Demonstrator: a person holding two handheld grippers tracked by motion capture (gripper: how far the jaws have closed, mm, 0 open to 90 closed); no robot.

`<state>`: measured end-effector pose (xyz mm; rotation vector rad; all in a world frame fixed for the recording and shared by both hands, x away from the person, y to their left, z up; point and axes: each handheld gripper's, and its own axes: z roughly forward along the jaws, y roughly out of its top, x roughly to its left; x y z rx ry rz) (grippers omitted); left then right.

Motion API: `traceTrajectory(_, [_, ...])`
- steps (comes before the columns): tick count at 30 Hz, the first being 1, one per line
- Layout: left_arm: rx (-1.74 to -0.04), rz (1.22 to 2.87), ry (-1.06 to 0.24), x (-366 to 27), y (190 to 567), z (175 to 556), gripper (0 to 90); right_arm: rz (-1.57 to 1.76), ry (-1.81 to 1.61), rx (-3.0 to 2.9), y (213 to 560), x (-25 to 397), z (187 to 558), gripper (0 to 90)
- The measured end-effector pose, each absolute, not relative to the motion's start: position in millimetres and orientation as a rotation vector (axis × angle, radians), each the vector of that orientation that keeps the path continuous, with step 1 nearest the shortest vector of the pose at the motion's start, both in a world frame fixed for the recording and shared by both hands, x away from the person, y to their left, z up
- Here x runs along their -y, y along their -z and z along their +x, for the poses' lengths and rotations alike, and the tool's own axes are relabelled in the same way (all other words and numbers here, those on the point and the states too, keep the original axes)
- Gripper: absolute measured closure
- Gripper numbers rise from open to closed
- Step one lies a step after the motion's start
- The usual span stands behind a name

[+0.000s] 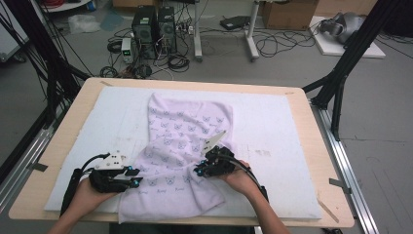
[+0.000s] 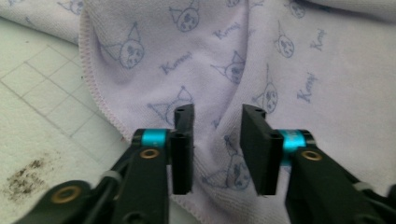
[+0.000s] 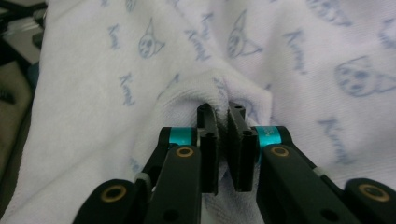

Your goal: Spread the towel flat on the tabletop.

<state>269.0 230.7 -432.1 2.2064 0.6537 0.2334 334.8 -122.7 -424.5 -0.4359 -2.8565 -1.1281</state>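
Observation:
A pale lilac towel (image 1: 180, 146) printed with blue cat faces lies rumpled on the white mat (image 1: 272, 126), running from mid-table to the front edge. My left gripper (image 1: 139, 181) sits at the towel's left front edge. In the left gripper view that gripper (image 2: 217, 140) is open, its jaws hovering over the towel (image 2: 280, 70) near its hem. My right gripper (image 1: 198, 170) rests on the towel's right side. In the right gripper view this gripper (image 3: 223, 135) is shut on a pinched fold of the towel (image 3: 233, 88).
The mat covers a wooden table (image 1: 63, 146). A dark smudge (image 2: 28, 177) marks the mat near the left gripper. Beyond the table are computer towers (image 1: 153, 27), cables, a cardboard box (image 1: 287, 12) and black frame legs (image 1: 341, 73).

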Motion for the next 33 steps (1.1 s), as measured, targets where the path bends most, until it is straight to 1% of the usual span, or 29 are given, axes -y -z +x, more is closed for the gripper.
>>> traceTrajectory(1, [-0.656,2.209,-0.238,-230.1,432.2,269.6,62.6,-0.448,1.153,2.852,422.4,125.5,333.7,76.2])
traceTrajectory(4, [-0.667,2.207,-0.240,-229.6,434.3,271.6,62.6,-0.465,1.272,2.835,412.0,138.7,325.8,71.1])
traceTrajectory(9, [-0.677,2.216,-0.245,-229.8,437.2,272.3,62.0,-0.518,1.428,2.827,397.9,165.6,304.0,71.4])
traceTrajectory(12, [-0.677,2.220,-0.256,-231.1,436.2,272.7,61.4,-0.554,1.464,2.822,399.9,179.9,292.7,71.6])
traceTrajectory(14, [-0.680,2.221,-0.258,-232.6,437.2,273.4,61.7,-0.568,1.475,2.812,403.7,188.2,286.1,75.2])
traceTrajectory(16, [-0.690,2.228,-0.251,-233.5,439.8,274.5,62.7,-0.579,1.459,2.818,409.0,192.9,282.3,76.6])
traceTrajectory(20, [-0.692,2.217,-0.247,-234.0,440.9,275.0,62.8,-0.586,1.401,2.829,419.6,185.6,283.5,77.7])
traceTrajectory(23, [-0.692,2.217,-0.250,-233.7,441.3,274.9,62.8,-0.556,1.333,2.867,427.9,169.3,290.3,74.9])
traceTrajectory(26, [-0.693,2.212,-0.247,-234.0,441.9,274.7,62.8,-0.549,1.282,2.910,435.1,154.6,298.0,74.4])
traceTrajectory(29, [-0.691,2.209,-0.247,-234.7,442.3,274.7,63.0,-0.598,1.305,2.903,435.7,149.5,306.1,74.4])
traceTrajectory(30, [-0.690,2.208,-0.248,-234.7,442.4,274.7,63.8,-0.602,1.309,2.913,435.2,149.3,308.2,77.5])
traceTrajectory(31, [-0.690,2.203,-0.244,-234.6,442.5,274.4,66.6,-0.595,1.299,2.910,434.3,150.0,309.7,82.2])
traceTrajectory(33, [-0.683,2.207,-0.247,-234.9,442.4,274.2,70.6,-0.584,1.287,2.918,429.1,153.3,311.2,85.3])
